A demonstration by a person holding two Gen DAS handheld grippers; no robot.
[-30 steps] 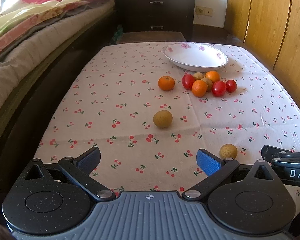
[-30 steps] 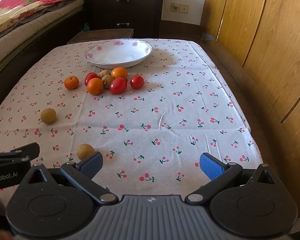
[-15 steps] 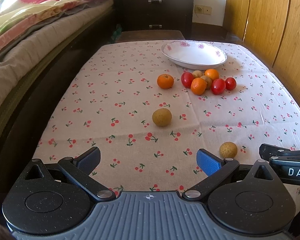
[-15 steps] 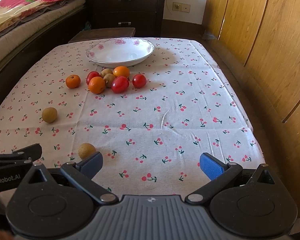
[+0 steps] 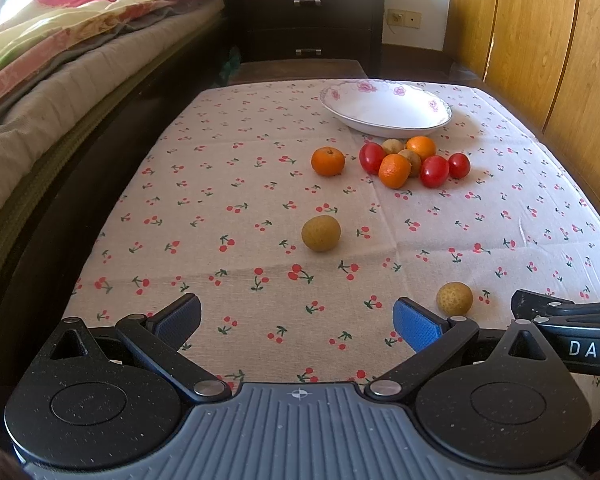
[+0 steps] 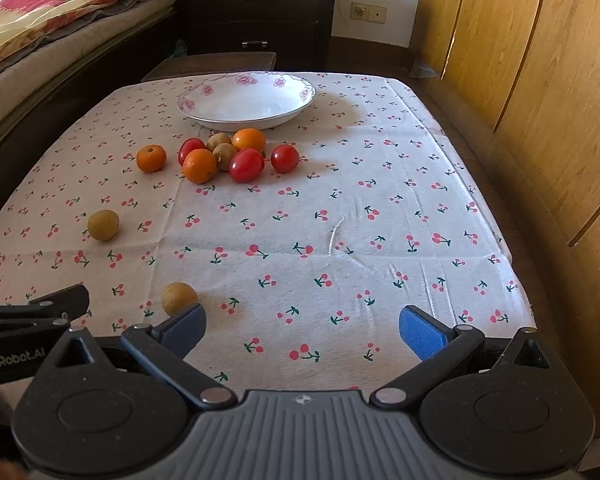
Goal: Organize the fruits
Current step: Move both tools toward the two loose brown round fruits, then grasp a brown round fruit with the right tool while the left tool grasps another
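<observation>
— Both hand-held grippers are empty: the left hand-held gripper [image 5: 296, 316] hangs over the near edge of the worktop [image 5: 236, 184] with its blue pads spread wide, and the right hand-held gripper [image 6: 302, 326] is spread just as wide beside it.

— Where is the fruit, going from the left?

— A bed [image 5: 60, 64] runs along the left side. On the cherry-print cloth, a tan round fruit [image 5: 321, 233] sits alone near the middle. A lone orange [image 5: 328, 161] lies farther back. Right of that is a tight cluster: red tomatoes [image 5: 434, 171], two more oranges [image 5: 394, 170] and small brown fruits [image 5: 411, 160] touching one another.

— And the dish?

— A white flowered bowl [image 5: 384, 109] stands just behind the cluster, holding nothing. A second tan fruit [image 5: 454, 298] lies near the front edge, just beyond the left gripper's right pad; in the right wrist view the same fruit [image 6: 179, 298] sits at the right gripper's left pad.
</observation>
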